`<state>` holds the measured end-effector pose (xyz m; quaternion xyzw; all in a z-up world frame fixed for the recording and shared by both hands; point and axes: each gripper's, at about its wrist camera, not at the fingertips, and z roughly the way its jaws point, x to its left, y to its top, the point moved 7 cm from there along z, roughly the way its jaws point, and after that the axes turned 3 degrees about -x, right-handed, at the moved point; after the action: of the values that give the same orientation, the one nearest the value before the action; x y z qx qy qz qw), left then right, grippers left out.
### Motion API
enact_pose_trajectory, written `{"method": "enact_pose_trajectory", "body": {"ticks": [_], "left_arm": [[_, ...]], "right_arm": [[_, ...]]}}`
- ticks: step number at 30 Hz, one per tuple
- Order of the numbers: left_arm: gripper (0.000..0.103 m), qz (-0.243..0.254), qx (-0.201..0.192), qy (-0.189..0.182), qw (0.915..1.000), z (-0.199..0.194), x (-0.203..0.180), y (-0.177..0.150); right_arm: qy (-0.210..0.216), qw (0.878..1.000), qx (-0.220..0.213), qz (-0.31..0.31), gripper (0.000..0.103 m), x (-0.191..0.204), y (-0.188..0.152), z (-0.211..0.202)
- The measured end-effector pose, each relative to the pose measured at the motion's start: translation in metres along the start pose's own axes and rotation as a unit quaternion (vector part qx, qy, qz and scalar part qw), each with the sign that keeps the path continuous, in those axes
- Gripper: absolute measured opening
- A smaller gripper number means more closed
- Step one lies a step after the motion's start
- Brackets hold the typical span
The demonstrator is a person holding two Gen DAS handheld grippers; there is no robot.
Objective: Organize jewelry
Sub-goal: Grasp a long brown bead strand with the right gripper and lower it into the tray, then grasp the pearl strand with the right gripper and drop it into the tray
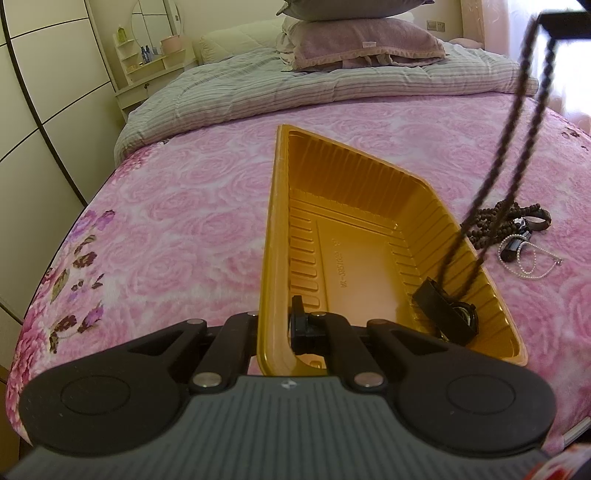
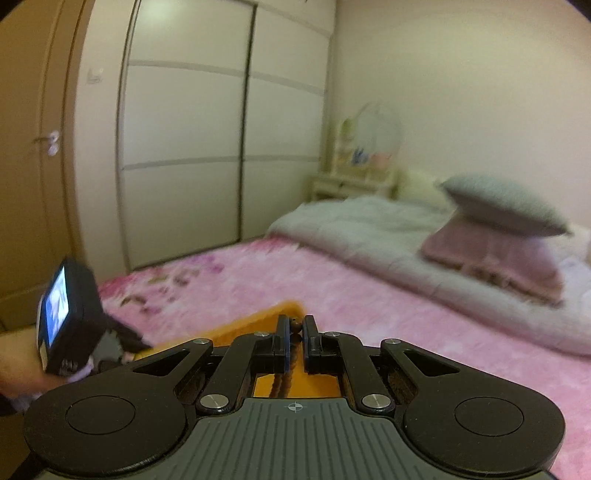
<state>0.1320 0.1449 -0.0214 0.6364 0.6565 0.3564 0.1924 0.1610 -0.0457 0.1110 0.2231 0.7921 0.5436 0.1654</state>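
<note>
A gold plastic tray (image 1: 369, 229) lies on the pink floral bedspread. My left gripper (image 1: 275, 325) is shut on the tray's near rim. A black watch (image 1: 445, 314) lies in the tray's near right corner. A dark beaded necklace (image 1: 517, 147) hangs in two strands from my right gripper (image 1: 561, 22) at the top right, its lower end reaching into the tray by the watch. In the right wrist view my right gripper (image 2: 295, 328) is shut on the necklace (image 2: 293, 354), above the tray (image 2: 258, 321).
More jewelry lies on the bedspread right of the tray: a pile of dark beads (image 1: 495, 221), a thin silver chain (image 1: 524, 258) and a dark band (image 1: 539, 219). A folded quilt (image 1: 295, 85) and pillows (image 1: 358, 40) lie at the far end. Wardrobe doors (image 2: 184, 147) stand left of the bed.
</note>
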Motion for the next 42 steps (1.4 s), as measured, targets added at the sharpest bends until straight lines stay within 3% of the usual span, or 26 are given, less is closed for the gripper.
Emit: {"method": "enact_pose_trajectory", "body": {"ticks": [7, 11, 16, 24, 31, 32, 34, 36, 42], "left_arm": [[0.003, -0.003, 0.001, -0.001, 1.0000, 0.001, 0.002, -0.001], [0.003, -0.003, 0.001, -0.001, 1.0000, 0.002, 0.002, -0.001], [0.003, -0.003, 0.001, -0.002, 1.0000, 0.002, 0.002, -0.001], [0.003, -0.005, 0.002, -0.002, 1.0000, 0.003, 0.002, -0.001], [0.003, -0.005, 0.003, -0.002, 1.0000, 0.003, 0.002, -0.001], [0.003, -0.005, 0.003, -0.002, 1.0000, 0.003, 0.002, -0.002], [0.003, -0.005, 0.003, -0.002, 1.0000, 0.004, 0.002, -0.002], [0.003, -0.004, 0.002, -0.002, 1.0000, 0.004, 0.002, -0.002], [0.003, -0.005, 0.001, -0.001, 1.0000, 0.004, 0.002, -0.002]], "right_arm": [[0.048, 0.997, 0.058, -0.036, 0.006, 0.005, -0.029, 0.055], [0.048, 0.995, 0.052, -0.070, 0.006, 0.006, -0.036, 0.075], [0.081, 0.996, 0.040, -0.027, 0.006, 0.005, -0.029, 0.082], [0.117, 0.984, 0.133, -0.019, 0.006, 0.013, -0.073, 0.115], [0.127, 0.985, 0.115, 0.016, 0.007, 0.001, -0.069, 0.110], [0.123, 0.986, 0.109, 0.025, 0.008, -0.003, -0.065, 0.108], [0.097, 0.990, 0.094, 0.038, 0.023, -0.015, -0.058, 0.100], [0.074, 0.992, 0.081, 0.058, 0.046, -0.031, -0.056, 0.089], [-0.025, 0.990, 0.076, 0.116, 0.049, -0.085, -0.090, 0.040]]}}
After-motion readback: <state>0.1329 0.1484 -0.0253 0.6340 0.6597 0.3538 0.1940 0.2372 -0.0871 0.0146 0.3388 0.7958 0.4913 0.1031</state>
